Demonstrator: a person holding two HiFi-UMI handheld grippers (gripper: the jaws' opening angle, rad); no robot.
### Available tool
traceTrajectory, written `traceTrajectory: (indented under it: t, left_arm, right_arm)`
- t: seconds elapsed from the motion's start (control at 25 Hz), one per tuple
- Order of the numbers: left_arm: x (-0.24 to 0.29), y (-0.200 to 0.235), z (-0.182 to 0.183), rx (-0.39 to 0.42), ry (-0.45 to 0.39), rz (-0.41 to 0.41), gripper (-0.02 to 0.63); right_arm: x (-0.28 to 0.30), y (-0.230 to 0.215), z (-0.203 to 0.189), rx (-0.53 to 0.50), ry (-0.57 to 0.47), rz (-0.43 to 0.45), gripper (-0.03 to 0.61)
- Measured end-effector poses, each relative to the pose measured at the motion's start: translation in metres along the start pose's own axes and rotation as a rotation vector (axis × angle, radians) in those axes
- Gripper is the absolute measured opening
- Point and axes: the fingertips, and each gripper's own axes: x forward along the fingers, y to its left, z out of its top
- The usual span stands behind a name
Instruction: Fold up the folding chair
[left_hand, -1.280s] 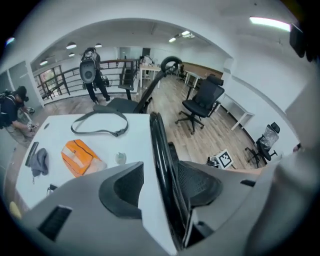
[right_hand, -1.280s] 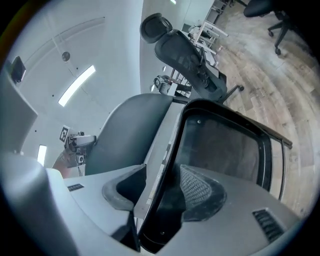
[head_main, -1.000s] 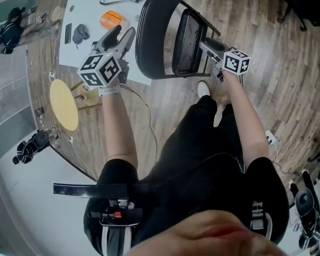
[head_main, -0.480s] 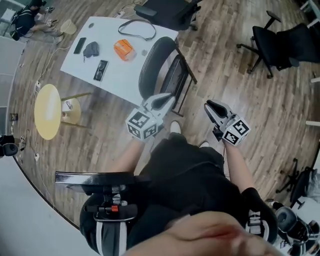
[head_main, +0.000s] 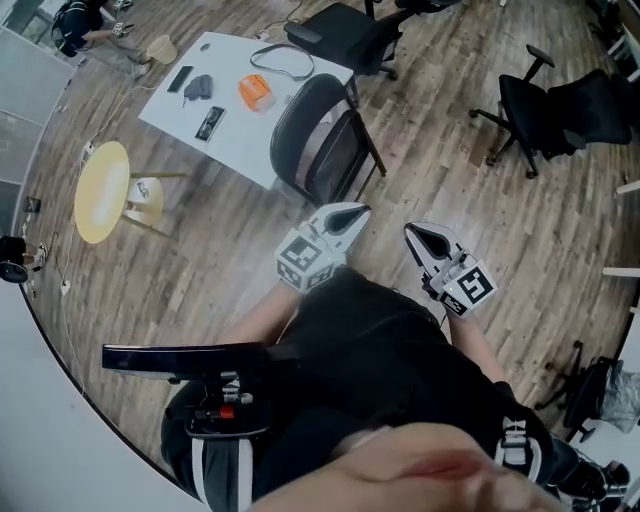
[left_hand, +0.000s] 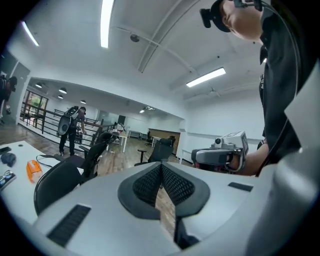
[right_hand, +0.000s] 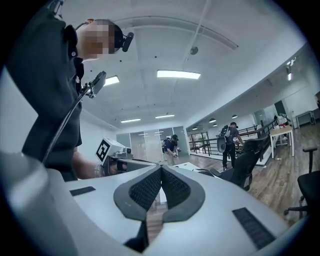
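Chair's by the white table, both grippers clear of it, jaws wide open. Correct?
The jaws are wrong: the left gripper and right gripper are shut with nothing between them, as the two gripper views show. The chair does stand by the white table, both grippers clear of it.

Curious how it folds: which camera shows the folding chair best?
The head view: the whole folding chair shows from above. The left gripper view catches only its dark back; in the right gripper view I cannot pick it out surely.
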Motion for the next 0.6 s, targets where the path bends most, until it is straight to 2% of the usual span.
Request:
traceTrajectory:
  t: [0.24, 0.44, 0.6]
  left_arm:
    - [-0.009, -0.054, -0.007, -0.024, 0.001, 0.077, 0.005]
    - [-0.019, -0.077, -0.002, 0.016, -0.011, 0.071, 0.005]
    - [-0.028, -0.079, -0.004, 0.013, -0.002, 0.050, 0.005]
  right_arm:
    - [-0.038, 0.017, 0.004, -0.001, -0.024, 0.050, 0.011]
    - [-0.042, 0.028, 0.011, 0.007, -0.046, 0.072, 0.011]
    - [-0.039, 0.038, 0.011, 0.013, -0.041, 0.065, 0.011]
